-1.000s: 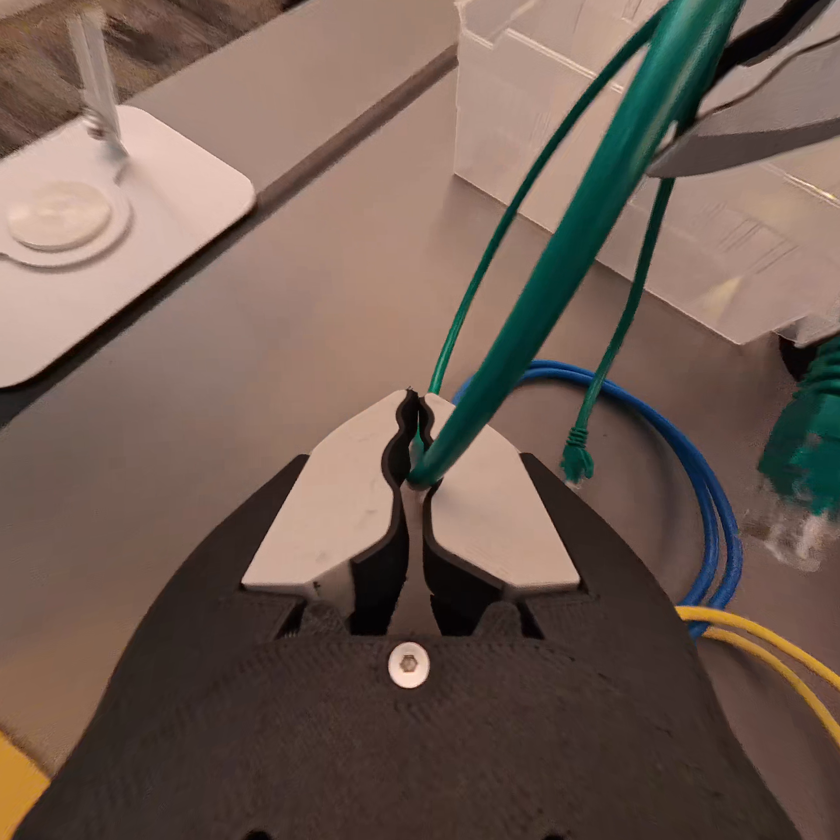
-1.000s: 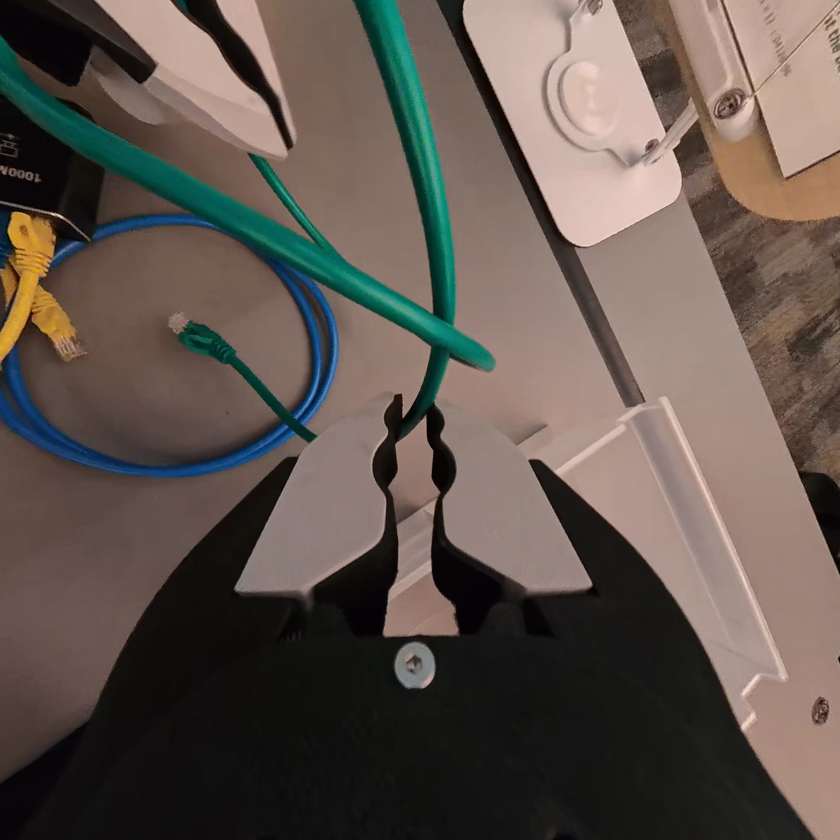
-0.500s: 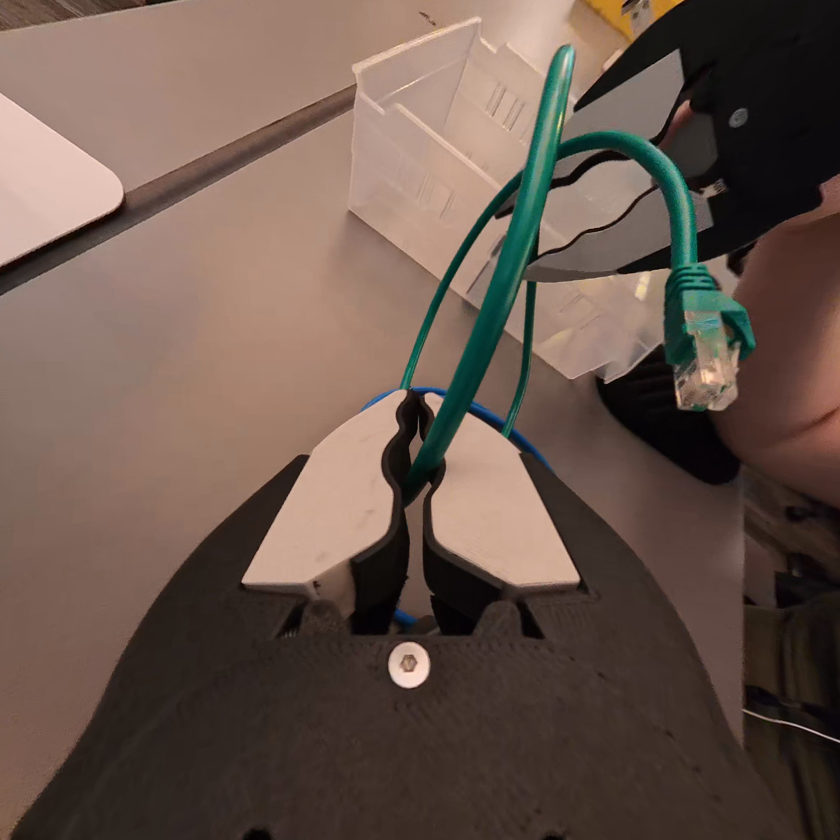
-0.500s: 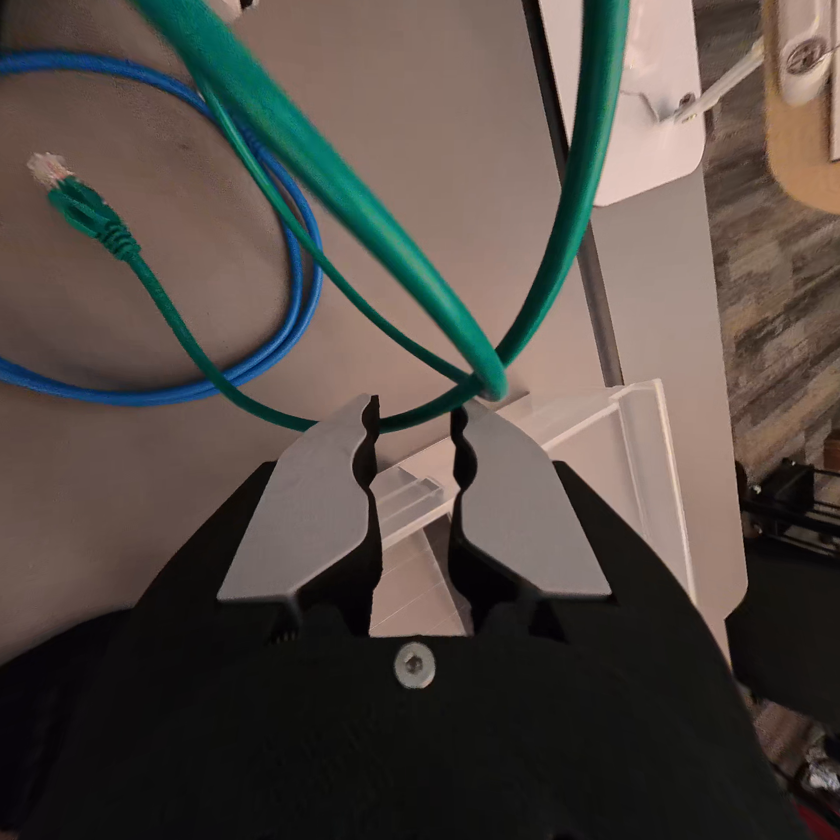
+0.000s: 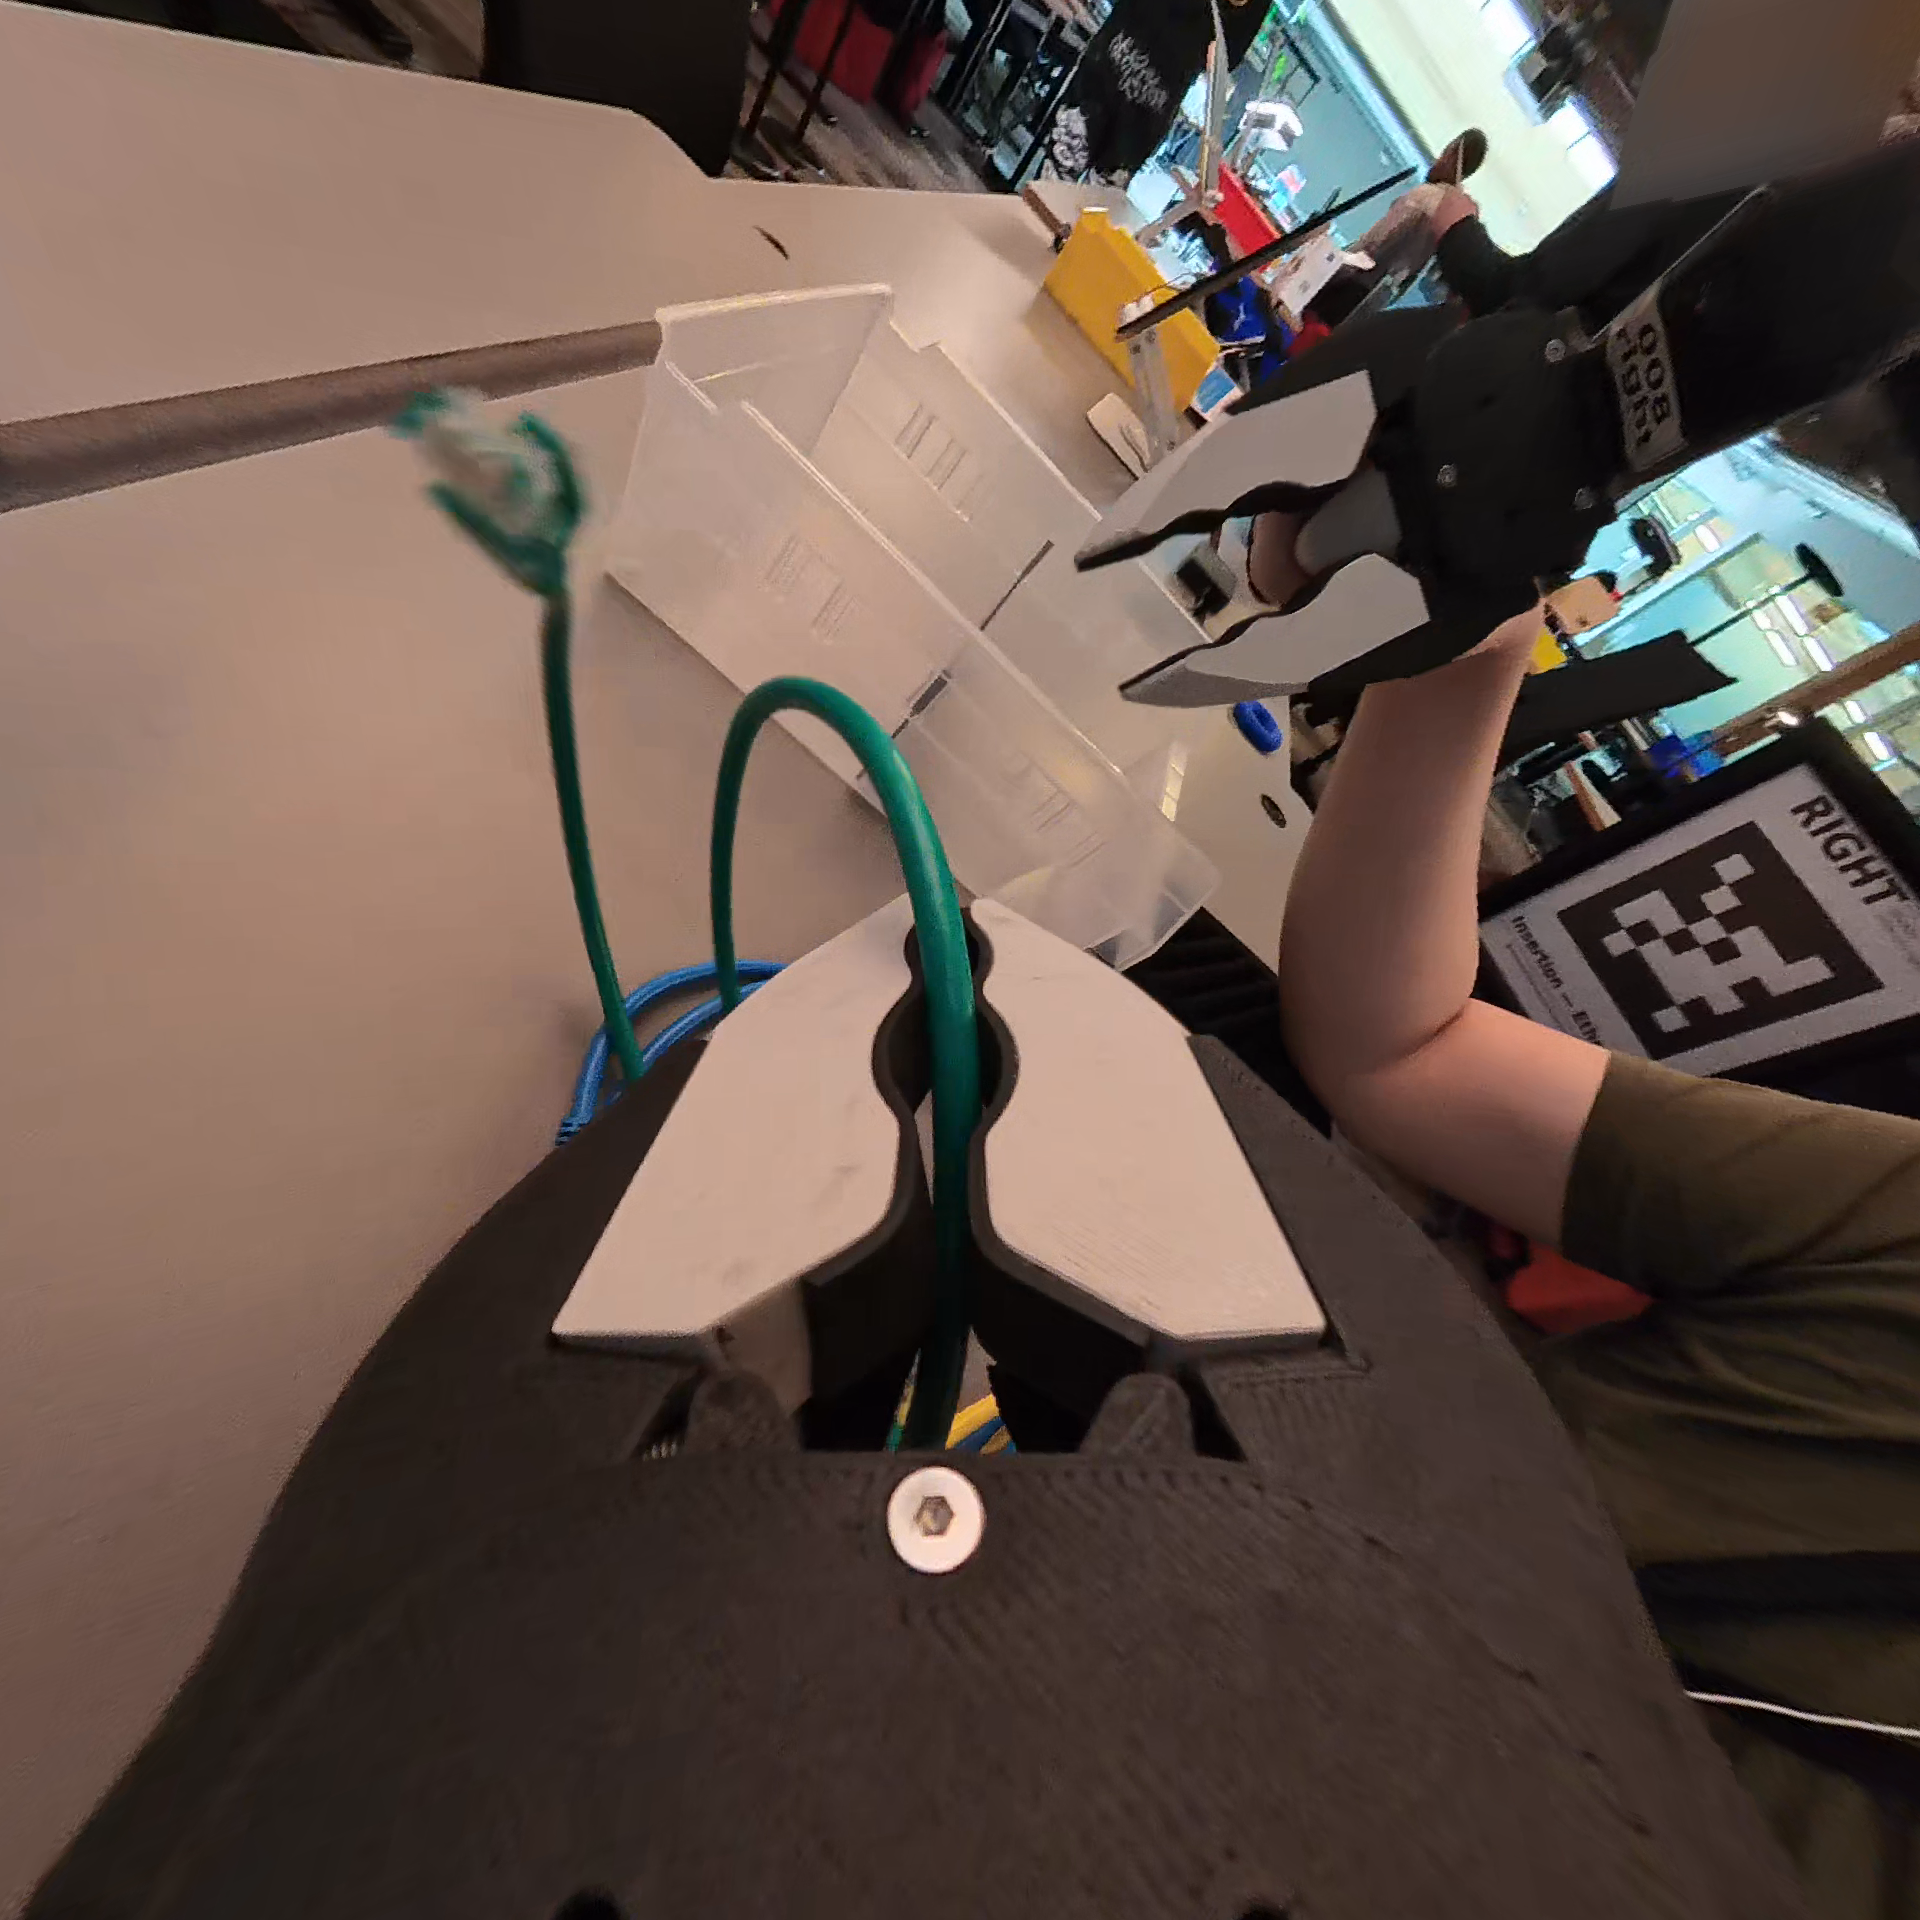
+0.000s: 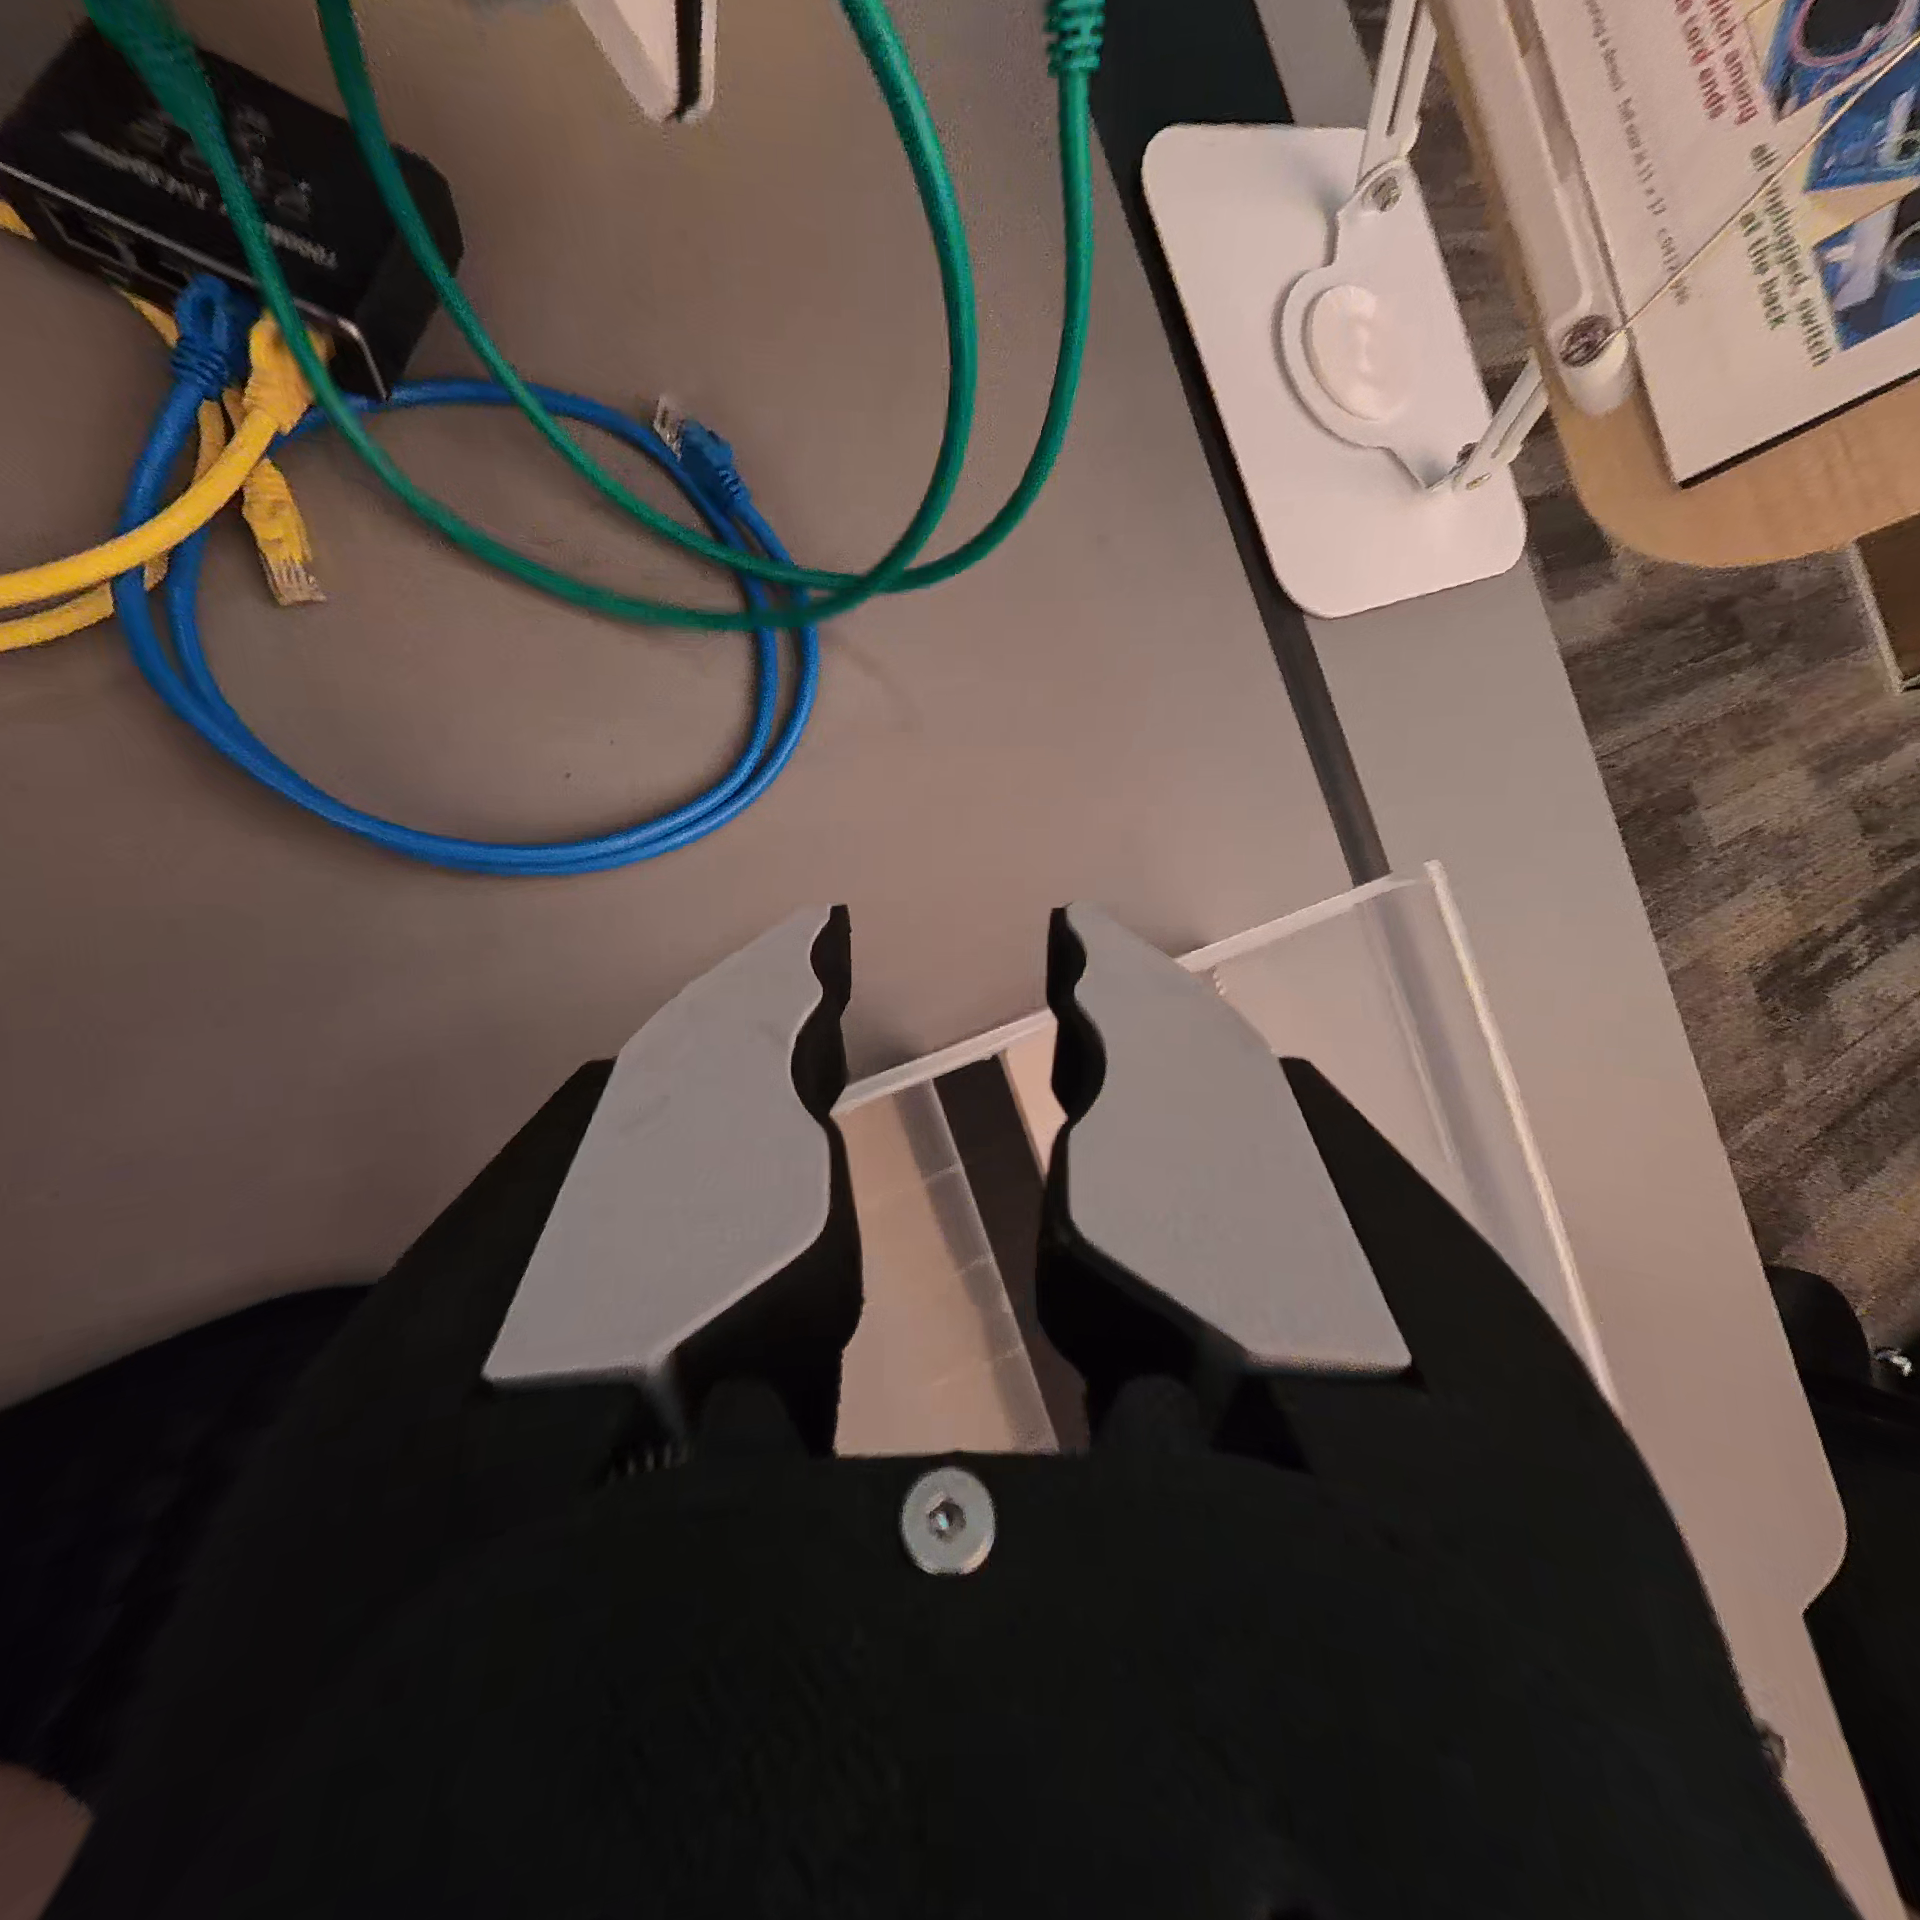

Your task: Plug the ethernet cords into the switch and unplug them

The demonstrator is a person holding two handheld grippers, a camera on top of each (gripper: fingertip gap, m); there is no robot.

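My left gripper (image 5: pixel 945 925) is shut on the green ethernet cord (image 5: pixel 940 1039), which arcs up out of the jaws and back down. One green plug (image 5: pixel 488 488) hangs free in the air, blurred. My right gripper (image 6: pixel 945 925) is open and empty; it also shows in the left wrist view (image 5: pixel 1174 613), raised to the right. The black switch (image 6: pixel 208 208) lies on the table at top left, with a blue plug (image 6: pixel 203 322) and a yellow plug (image 6: pixel 270 374) at its ports. The green cord (image 6: pixel 935 416) loops over the table. A loose blue plug (image 6: pixel 696 442) lies beside it.
A clear plastic bin (image 5: pixel 883 582) stands on the grey table (image 6: pixel 987 727), partly under my right gripper (image 6: pixel 1351 1039). A white stand base (image 6: pixel 1351 364) sits past the table seam. Blue cord coils (image 6: pixel 520 852) and yellow cords (image 6: pixel 62 592) lie left. A person's arm (image 5: pixel 1382 935) is at the right. Across from one pair of fingers to the other is roughly 15 cm. The loose blue plug (image 6: pixel 696 442) lies around 12 cm away from my left fingertips.
My right gripper has opened wider, let the green cord go and drawn back. The green plug has swung free to the left. My left gripper has tilted upward, still holding the cord.
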